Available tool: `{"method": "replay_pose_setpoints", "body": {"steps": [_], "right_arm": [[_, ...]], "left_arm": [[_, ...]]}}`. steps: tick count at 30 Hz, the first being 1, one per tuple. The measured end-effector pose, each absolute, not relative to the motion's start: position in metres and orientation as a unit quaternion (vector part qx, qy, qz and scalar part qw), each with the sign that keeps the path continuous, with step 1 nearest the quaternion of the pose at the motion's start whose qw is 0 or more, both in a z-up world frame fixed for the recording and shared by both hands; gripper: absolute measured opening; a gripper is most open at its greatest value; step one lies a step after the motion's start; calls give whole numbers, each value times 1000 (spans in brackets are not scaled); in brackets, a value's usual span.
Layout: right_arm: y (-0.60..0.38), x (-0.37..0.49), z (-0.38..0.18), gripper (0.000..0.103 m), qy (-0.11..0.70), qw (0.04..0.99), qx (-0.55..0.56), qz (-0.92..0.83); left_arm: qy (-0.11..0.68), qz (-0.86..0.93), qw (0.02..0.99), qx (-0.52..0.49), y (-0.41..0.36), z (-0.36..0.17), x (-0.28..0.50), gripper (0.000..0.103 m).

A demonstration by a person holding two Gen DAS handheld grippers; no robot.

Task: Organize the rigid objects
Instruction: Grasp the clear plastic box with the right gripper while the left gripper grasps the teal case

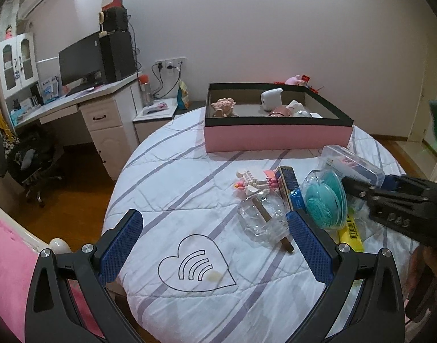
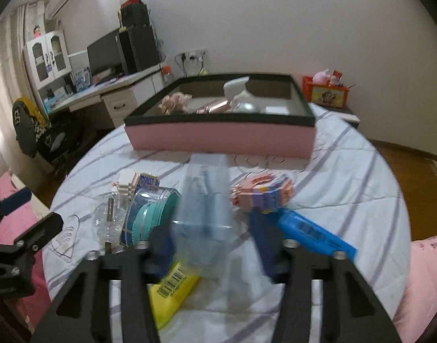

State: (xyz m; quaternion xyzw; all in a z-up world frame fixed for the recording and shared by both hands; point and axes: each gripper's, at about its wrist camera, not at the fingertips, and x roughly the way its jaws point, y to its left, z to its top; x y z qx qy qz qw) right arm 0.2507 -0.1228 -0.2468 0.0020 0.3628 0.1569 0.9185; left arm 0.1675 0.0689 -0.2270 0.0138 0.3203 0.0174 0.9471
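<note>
A round bed [image 1: 189,188] with a white, purple-striped quilt is carrying a pink box [image 1: 275,137] with a black rim at its far side; a pink figurine [image 1: 224,107], a white gadget [image 1: 271,98] and other small items are lying inside it. Near the box, on the quilt, a heap of things is lying: a brick toy [image 1: 254,181], a clear bottle [image 1: 261,217], a dark blue carton [image 1: 288,185], a teal item in a clear case [image 1: 325,197], a yellow pack [image 1: 351,234] and a clear plastic box [image 2: 205,214].

The left gripper [image 1: 215,244] is hovering over the near quilt with its blue fingers [image 1: 122,245] wide apart and nothing between them; the right one is just touching the bottle's side.

The right gripper [image 2: 212,245] is reaching into the heap with its fingers either side of the clear plastic box, which is blurred; whether the pads are pressing on it I cannot tell. Right of it a pink brick wheel [image 2: 262,193] and a blue pack [image 2: 312,233] are lying on the quilt
</note>
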Motion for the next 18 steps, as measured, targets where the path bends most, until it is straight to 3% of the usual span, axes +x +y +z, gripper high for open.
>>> {"method": "replay_pose_setpoints", "body": {"steps": [3, 5, 18], "right_arm": [[-119, 259, -255, 43, 376, 911, 3, 169], [-117, 261, -258, 32, 376, 909, -4, 179], [-174, 230, -222, 32, 317, 935, -2, 159]], "left_arm": [[322, 13, 946, 15, 66, -227, 172, 103], [325, 10, 946, 17, 62, -228, 174, 103], [330, -42, 943, 5, 1, -231, 196, 103]]}}
